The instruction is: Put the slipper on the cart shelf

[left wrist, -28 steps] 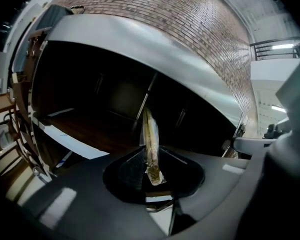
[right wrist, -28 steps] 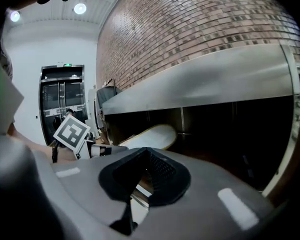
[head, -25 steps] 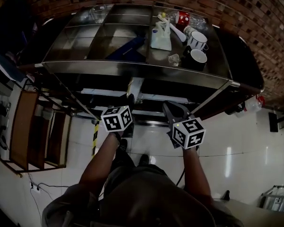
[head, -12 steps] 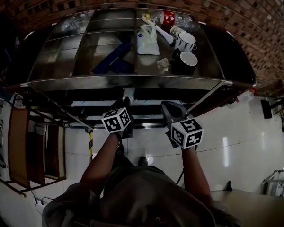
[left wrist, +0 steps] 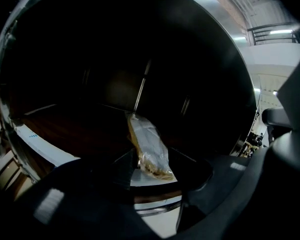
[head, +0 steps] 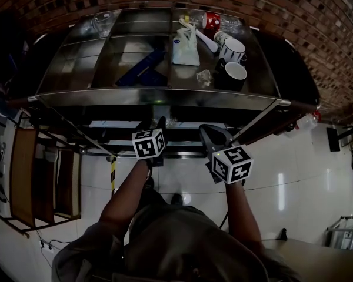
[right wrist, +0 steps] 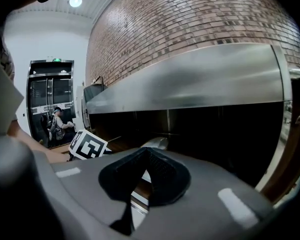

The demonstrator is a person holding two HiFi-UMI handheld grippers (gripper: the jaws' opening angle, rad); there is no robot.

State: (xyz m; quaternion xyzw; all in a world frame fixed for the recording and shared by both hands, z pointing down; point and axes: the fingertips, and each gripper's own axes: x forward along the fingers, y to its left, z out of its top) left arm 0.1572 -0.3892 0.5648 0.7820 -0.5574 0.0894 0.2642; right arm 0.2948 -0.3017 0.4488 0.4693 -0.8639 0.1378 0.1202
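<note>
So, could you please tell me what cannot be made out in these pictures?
Slipper: head view, largely hidden under the cart's top shelf.
What it rests on: left gripper view, too dark to tell.
Print on the white bag: head view, too small to read.

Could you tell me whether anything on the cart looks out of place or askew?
The plastic-wrapped slipper lies at a slant on the dark lower shelf, its near end by the front edge. On the top shelf, a bottle seems to lie on its side.
</note>
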